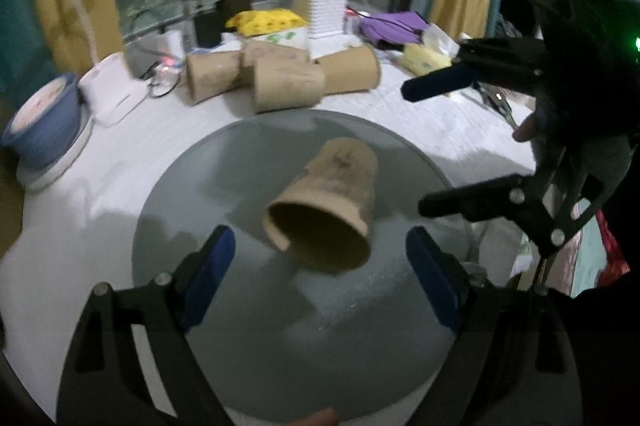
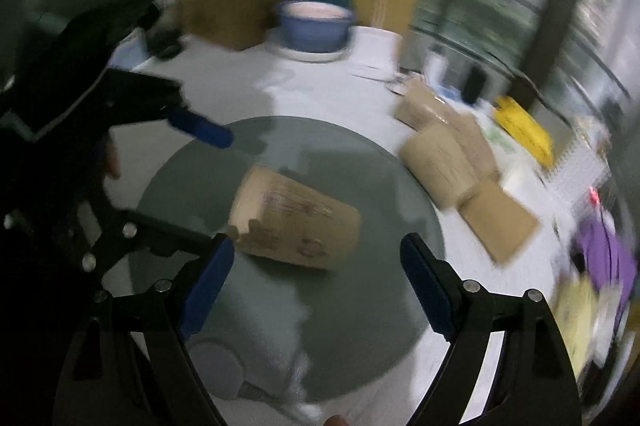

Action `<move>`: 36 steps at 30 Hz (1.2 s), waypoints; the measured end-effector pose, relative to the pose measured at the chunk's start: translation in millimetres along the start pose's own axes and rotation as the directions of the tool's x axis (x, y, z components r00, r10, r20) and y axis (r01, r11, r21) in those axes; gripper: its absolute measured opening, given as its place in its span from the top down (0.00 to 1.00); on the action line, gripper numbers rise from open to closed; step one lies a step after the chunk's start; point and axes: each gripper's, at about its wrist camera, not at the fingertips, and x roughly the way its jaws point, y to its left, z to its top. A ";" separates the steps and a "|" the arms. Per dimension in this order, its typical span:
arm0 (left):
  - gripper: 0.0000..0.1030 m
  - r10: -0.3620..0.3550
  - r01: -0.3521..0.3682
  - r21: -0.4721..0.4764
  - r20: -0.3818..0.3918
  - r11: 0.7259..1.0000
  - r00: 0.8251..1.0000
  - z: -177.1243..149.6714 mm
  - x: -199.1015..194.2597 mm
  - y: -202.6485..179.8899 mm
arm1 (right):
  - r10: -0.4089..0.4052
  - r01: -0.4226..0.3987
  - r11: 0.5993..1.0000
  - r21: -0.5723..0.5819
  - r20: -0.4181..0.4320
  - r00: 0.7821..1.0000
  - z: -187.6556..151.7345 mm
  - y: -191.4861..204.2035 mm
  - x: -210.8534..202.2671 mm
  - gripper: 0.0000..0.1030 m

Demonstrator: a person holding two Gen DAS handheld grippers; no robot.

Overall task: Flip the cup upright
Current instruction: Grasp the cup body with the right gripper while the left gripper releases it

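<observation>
Brown paper, a little creased: the cup lies on its side near the middle of the round grey glass disc set on the white surface, its open mouth turned toward the left wrist camera. Nothing touches it. The left gripper hangs just short of the rim with its fingers spread wide to either side of the mouth, holding nothing. The right gripper approaches from the cup's flank, its fingers likewise parted and empty, with the cup's wall just beyond them.

The risks, as I judge them: the cup is light and thin-walled, so a squeeze across the open mouth could crush the rim; the glass looks slick, so a one-sided nudge could roll the cup away toward the disc's edge; and the two tools are close enough that their fingers might collide over it.

A faint reddish print runs along the cup's side, but blur leaves it unreadable. The spare brown cups lying in a huddle beyond the disc carry similar marks, equally illegible.
</observation>
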 end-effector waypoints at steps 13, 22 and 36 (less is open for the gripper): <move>0.14 0.128 -0.117 -0.262 0.027 0.958 0.991 -36.9 -26.4 60.7 | 0.053 -0.181 0.870 -0.459 -0.278 0.959 31.8 35.8 57.8 0.15; 0.14 0.136 -0.115 -0.361 0.034 0.925 0.990 -51.6 -27.7 83.0 | -0.022 -0.255 0.765 -0.591 -0.420 0.907 37.9 45.3 87.2 0.15; 0.14 0.114 -0.086 -0.430 0.040 0.899 0.993 -64.2 -25.0 100.0 | -0.057 -0.346 0.679 -0.647 -0.517 0.854 46.1 54.4 118.4 0.23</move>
